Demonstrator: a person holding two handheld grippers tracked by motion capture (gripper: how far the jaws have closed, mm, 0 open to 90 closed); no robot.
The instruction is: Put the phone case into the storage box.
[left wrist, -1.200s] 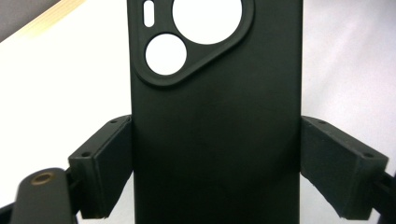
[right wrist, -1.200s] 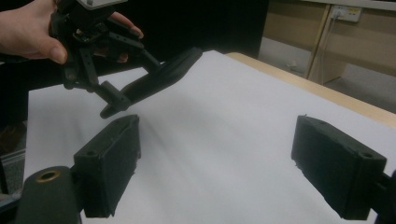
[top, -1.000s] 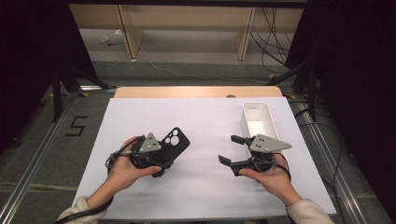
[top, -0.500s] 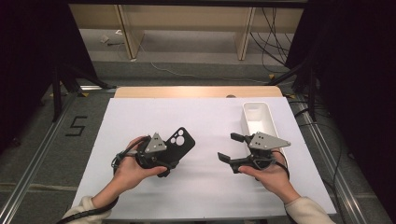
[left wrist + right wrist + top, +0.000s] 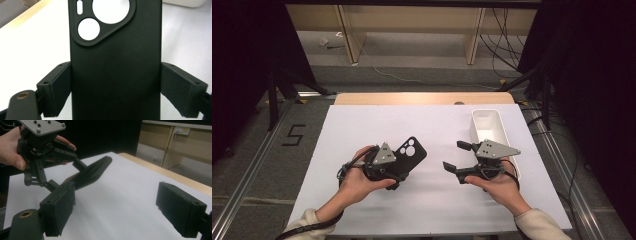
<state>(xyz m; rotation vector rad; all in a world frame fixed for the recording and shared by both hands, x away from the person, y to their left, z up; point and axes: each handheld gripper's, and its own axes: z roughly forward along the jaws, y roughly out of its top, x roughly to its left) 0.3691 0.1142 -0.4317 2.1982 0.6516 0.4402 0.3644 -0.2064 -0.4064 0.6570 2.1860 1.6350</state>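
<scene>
Phone case (image 5: 411, 151), black with round camera cut-outs, sits clamped across its width in the left hand-held gripper (image 5: 398, 167), a little left of the middle of the white worktop (image 5: 362, 125). In the high view the case's camera end sticks out toward one o'clock past the grey three-cornered plate (image 5: 385, 153) of that hand-held gripper. In the left gripper view the case (image 5: 116, 62) rises straight up between the two black pads (image 5: 57, 87), each pad pressed against one long edge, with the cut-outs at twelve o'clock and the white worktop visible through them. The left hand (image 5: 357, 180) wraps the body of the tool from seven o'clock.

At three o'clock from the case, well apart from it, the right hand-held gripper (image 5: 457, 157) is released, its jaws standing wide and pointing toward nine o'clock with bare worktop between them. In the right gripper view its pads (image 5: 181, 208) frame the white surface, and the case (image 5: 93, 171) shows farther off at eleven o'clock, lifted at a tilt above the worktop in the other tool. The right hand (image 5: 494, 185) holds its tool from five o'clock. A white tray (image 5: 499, 132) lies at one o'clock from the right tool, near the worktop's right edge.
</scene>
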